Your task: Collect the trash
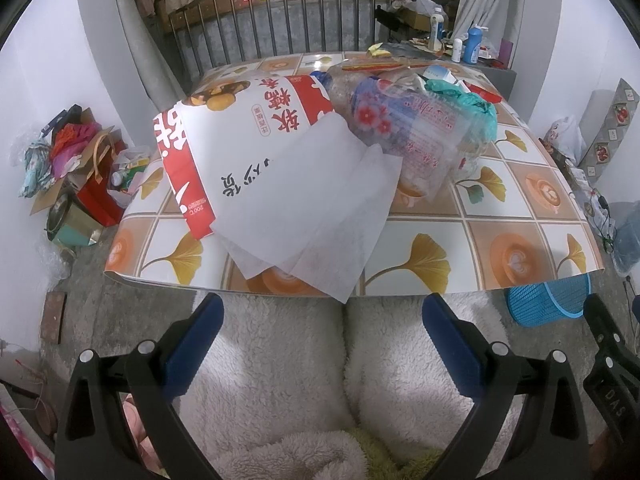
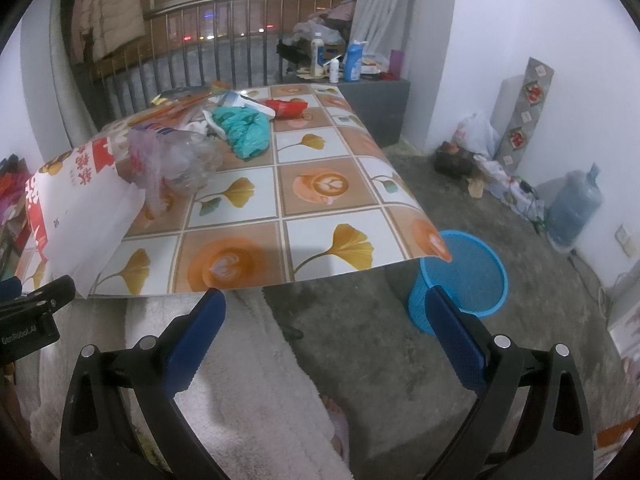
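Note:
Trash lies on a table with a ginkgo-patterned cover (image 1: 460, 232) (image 2: 320, 224). White tissue sheets (image 1: 316, 216) overhang the near edge, on top of a red-and-white paper bag (image 1: 240, 128) (image 2: 68, 176). A crumpled clear plastic bottle (image 1: 412, 132) (image 2: 180, 160) lies beside a teal plastic bag (image 1: 476, 104) (image 2: 244, 128). A small red wrapper (image 2: 286, 108) sits farther back. A blue mesh bin (image 2: 464, 280) (image 1: 552, 300) stands on the floor at the table's right corner. My left gripper (image 1: 322, 332) is open below the table edge, over a person's fleece-covered lap. My right gripper (image 2: 324, 328) is open too, near the bin.
A pile of bags and boxes (image 1: 80, 168) sits on the floor at the left. Bottles (image 2: 352, 60) stand on a grey ledge behind the table. A large water jug (image 2: 572, 208) and a white bag (image 2: 476, 132) line the right wall. A metal railing (image 1: 280, 20) closes the back.

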`<action>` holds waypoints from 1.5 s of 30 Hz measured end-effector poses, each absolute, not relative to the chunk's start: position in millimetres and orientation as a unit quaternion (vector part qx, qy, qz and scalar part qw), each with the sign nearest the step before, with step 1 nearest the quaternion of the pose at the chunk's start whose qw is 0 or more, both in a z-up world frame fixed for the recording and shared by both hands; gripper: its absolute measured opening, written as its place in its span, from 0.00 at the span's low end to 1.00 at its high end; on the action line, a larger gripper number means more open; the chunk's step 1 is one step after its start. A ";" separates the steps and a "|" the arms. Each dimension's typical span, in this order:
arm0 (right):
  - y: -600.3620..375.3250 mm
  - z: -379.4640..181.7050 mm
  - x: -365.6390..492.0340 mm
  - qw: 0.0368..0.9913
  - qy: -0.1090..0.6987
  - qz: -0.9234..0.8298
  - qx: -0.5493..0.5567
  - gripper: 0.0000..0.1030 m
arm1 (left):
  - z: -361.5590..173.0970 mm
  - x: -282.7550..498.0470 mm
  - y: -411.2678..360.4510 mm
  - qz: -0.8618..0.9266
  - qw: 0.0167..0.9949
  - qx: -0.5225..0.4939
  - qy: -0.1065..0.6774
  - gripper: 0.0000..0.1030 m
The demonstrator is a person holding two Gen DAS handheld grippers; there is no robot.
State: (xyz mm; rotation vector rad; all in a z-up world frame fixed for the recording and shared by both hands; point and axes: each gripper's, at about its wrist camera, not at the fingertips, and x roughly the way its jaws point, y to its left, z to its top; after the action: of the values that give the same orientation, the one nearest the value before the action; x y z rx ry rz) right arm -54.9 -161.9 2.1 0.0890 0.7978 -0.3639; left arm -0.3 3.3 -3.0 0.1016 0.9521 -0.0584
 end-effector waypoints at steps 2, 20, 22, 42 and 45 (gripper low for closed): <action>-162.0 2.1 -55.1 0.905 0.386 -0.176 0.043 0.92 | -3.0 -0.3 3.3 -0.028 0.887 0.049 0.458 0.95; -163.1 -0.1 -54.9 0.903 0.388 -0.178 0.047 0.92 | -8.3 -2.9 6.5 -0.026 0.885 0.049 0.462 0.95; -163.1 -1.1 -54.1 0.902 0.390 -0.178 0.047 0.92 | -9.4 -2.9 7.4 -0.026 0.884 0.049 0.464 0.95; -143.2 60.1 -14.2 0.968 0.247 -0.030 0.042 0.92 | 19.5 26.0 82.7 -0.018 0.911 -0.007 0.411 0.95; -124.0 51.5 -4.0 0.961 0.269 0.024 0.056 0.92 | 18.3 29.4 113.2 -0.061 0.918 -0.039 0.391 0.95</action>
State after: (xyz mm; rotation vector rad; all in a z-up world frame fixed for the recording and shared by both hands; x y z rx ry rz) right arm -4.0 -124.0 51.5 0.1129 0.5454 0.0480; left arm 29.4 113.2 18.3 -0.0806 0.8038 -0.1245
